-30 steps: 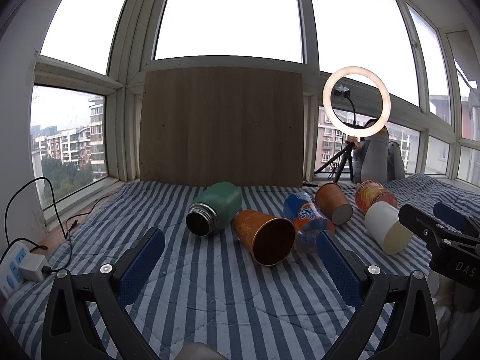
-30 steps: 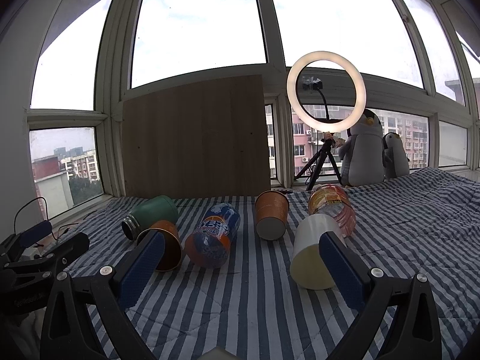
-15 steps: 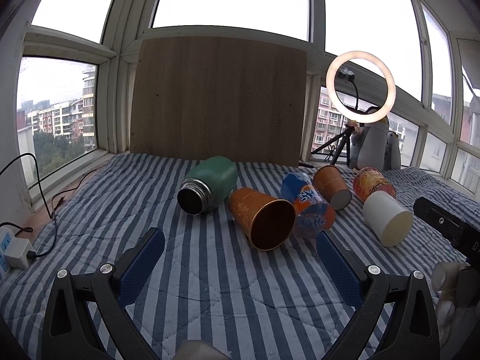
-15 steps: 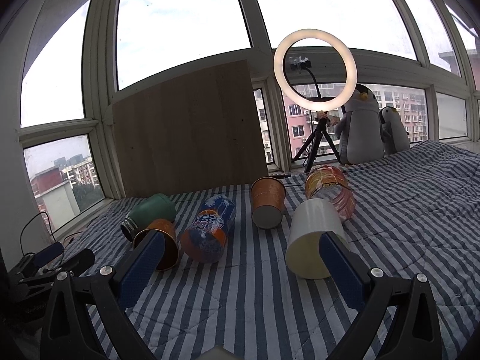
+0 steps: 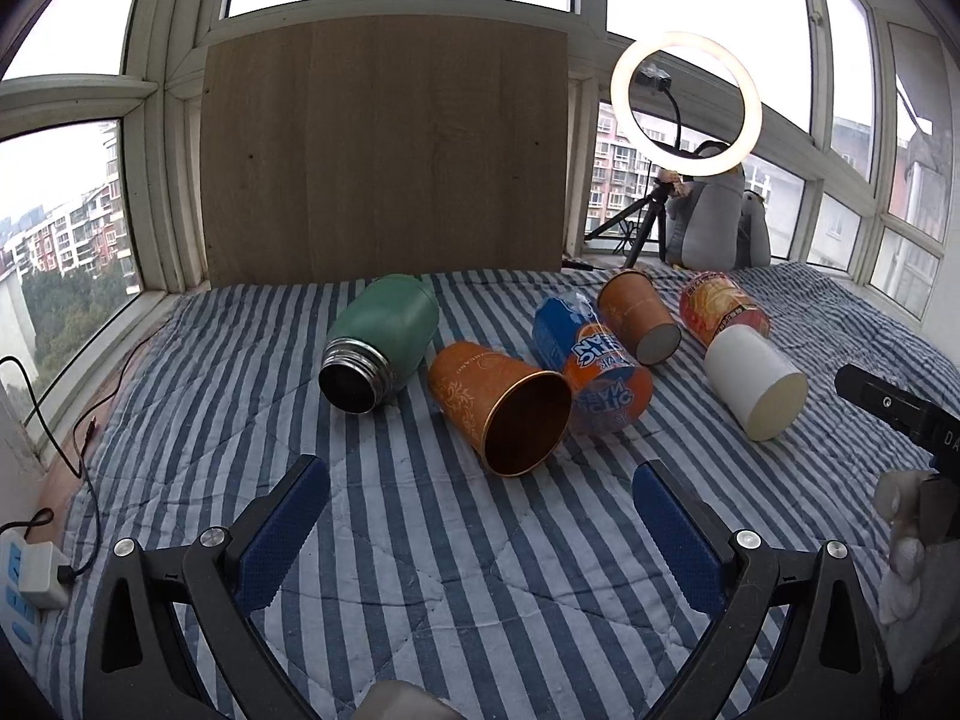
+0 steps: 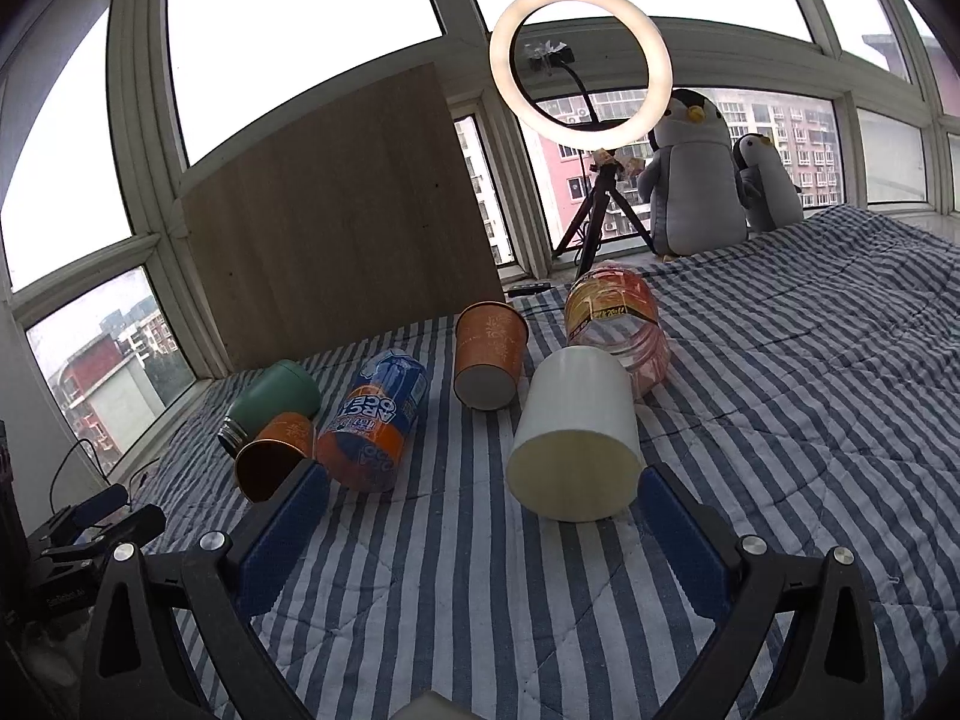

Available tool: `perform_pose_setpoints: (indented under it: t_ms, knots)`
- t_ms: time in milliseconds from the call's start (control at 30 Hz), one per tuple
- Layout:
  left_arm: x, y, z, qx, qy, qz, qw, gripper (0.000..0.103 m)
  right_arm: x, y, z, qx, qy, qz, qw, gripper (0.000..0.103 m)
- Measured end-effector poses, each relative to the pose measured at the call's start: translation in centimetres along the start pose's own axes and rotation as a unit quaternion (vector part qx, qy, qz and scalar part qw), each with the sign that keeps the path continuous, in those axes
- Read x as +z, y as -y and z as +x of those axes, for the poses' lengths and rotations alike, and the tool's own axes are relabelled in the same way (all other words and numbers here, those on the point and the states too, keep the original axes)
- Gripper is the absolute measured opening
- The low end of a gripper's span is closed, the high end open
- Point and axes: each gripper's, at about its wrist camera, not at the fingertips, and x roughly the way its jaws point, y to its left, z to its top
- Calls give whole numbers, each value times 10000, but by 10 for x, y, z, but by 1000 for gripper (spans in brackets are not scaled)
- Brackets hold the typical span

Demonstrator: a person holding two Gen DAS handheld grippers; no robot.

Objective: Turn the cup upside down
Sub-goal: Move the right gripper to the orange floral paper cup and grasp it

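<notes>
Several cups lie on their sides on a striped blanket (image 5: pixel 420 540). An orange cup (image 5: pixel 498 405) lies with its mouth toward my open left gripper (image 5: pixel 480 528), just beyond the fingertips. A white cup (image 6: pixel 573 435) lies base-first between the fingertips of my open right gripper (image 6: pixel 480 531); it also shows in the left wrist view (image 5: pixel 753 381). A second orange cup (image 6: pixel 489 354) lies behind it. Both grippers are empty.
A green flask (image 5: pixel 381 339), an orange-blue soda bottle (image 5: pixel 594 360) and a clear jar with an orange label (image 6: pixel 618 318) lie among the cups. A wooden board (image 5: pixel 384 150), a ring light (image 6: pixel 579 66) and plush penguins (image 6: pixel 696 174) stand at the back. A power strip (image 5: pixel 27 576) lies at the left.
Both grippers have moved forward toward the cups. The white cup now lies between the right fingertips, and the orange cup is nearer the left gripper. Nothing was gripped.
</notes>
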Motion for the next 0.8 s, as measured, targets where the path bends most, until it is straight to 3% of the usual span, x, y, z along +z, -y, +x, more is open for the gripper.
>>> perform_pose_setpoints:
  t_ms: [167,400,633,800]
  knots:
    - [11,-2,20,166,-50,184,9997,102,7,2,3,-158,-176,-107,9997,102]
    - [15,-12,33,12,-27,158,9999,103,33,-4,24,-261,-510,-306,9979,102]
    - [16,-35,29,-45,81,28,10000,103,70,-19,84,-194,-1222,-209,9921,101]
    - [14,-38,25,-130,74,4,9999,103,87,-26,136,-469,-1587,-135,9861,92]
